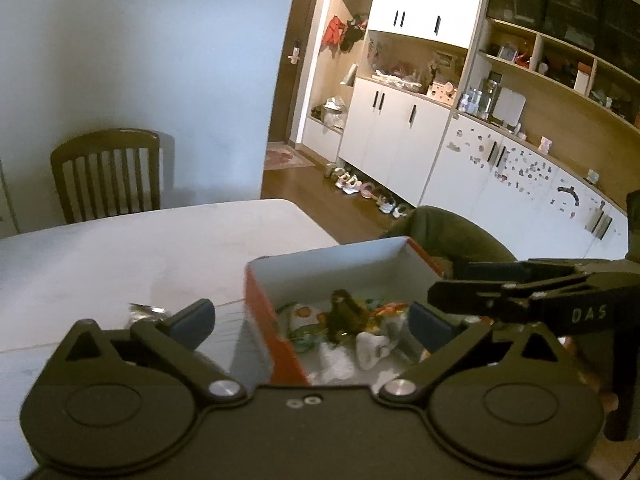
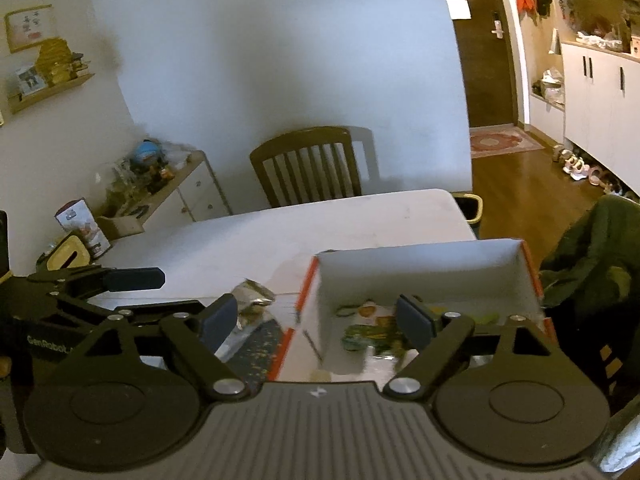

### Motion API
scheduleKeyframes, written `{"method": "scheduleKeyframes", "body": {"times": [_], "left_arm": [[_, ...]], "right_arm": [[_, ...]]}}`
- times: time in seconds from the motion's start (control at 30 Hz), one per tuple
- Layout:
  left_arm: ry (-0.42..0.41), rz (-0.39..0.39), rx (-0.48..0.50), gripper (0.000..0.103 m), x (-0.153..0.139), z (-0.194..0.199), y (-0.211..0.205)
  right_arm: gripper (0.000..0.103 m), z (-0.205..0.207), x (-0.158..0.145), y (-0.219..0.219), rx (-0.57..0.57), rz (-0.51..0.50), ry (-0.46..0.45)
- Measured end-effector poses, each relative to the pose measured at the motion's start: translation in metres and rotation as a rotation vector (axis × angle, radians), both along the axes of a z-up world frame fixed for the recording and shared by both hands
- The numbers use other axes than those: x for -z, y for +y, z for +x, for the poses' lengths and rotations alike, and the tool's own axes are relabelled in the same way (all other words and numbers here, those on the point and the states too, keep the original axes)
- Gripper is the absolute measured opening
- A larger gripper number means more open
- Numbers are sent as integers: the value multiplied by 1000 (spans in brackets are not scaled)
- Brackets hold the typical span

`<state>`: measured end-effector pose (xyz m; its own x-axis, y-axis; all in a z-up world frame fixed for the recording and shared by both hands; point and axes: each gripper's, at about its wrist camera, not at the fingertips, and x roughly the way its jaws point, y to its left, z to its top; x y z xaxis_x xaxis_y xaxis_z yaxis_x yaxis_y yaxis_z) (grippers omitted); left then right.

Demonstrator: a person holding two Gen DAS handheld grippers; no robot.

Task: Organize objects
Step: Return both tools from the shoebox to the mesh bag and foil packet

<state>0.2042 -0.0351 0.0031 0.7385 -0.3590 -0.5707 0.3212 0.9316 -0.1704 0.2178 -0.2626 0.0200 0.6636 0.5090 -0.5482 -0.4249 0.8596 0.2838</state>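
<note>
An open cardboard box point(image 1: 340, 264) with orange outer sides and white inside stands on the white table point(image 1: 120, 248). It holds several small items: a dark figure point(image 1: 346, 314), colourful packets and white pieces. My left gripper point(image 1: 308, 320) is open and empty, its jaws straddling the box's left wall. My right gripper point(image 2: 320, 318) is open and empty, also straddling the box's left wall point(image 2: 308, 292), above the packets point(image 2: 372, 332) inside. A crumpled silvery wrapper point(image 2: 252, 300) lies on the table just left of the box; it also shows in the left wrist view point(image 1: 144, 312).
A wooden chair point(image 1: 108, 172) stands at the table's far side. A green jacket point(image 2: 592, 256) hangs over a chair to the right of the box. A dark patterned flat item point(image 2: 256, 344) lies by the box. A tissue box point(image 2: 66, 256) sits at the table's left.
</note>
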Motion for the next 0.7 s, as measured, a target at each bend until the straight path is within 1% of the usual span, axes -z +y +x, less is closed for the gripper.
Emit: {"method": "scheduleKeyframes", "body": {"times": [0.2,0.33,0.53,0.63,0.7], "left_arm": [[1,-2,-24,103,3,-6,44],[-23,19,-59,103,5,-11,72],[-35,12,-78,103,6,-9,117],[-54,11,-81,103,8,-9,138],[-79,37,-100,103,11,-10,149]], "right_arm": [[87,-9,-3,39,-7,-6,-9],[87,-15,-5,69,-26,-32,-16],[86,-18,-2,104,-9,-50,-13],[87,-17,-1,123,-4,-61,0],[87,-15,1,134,-9,-60,17]]}}
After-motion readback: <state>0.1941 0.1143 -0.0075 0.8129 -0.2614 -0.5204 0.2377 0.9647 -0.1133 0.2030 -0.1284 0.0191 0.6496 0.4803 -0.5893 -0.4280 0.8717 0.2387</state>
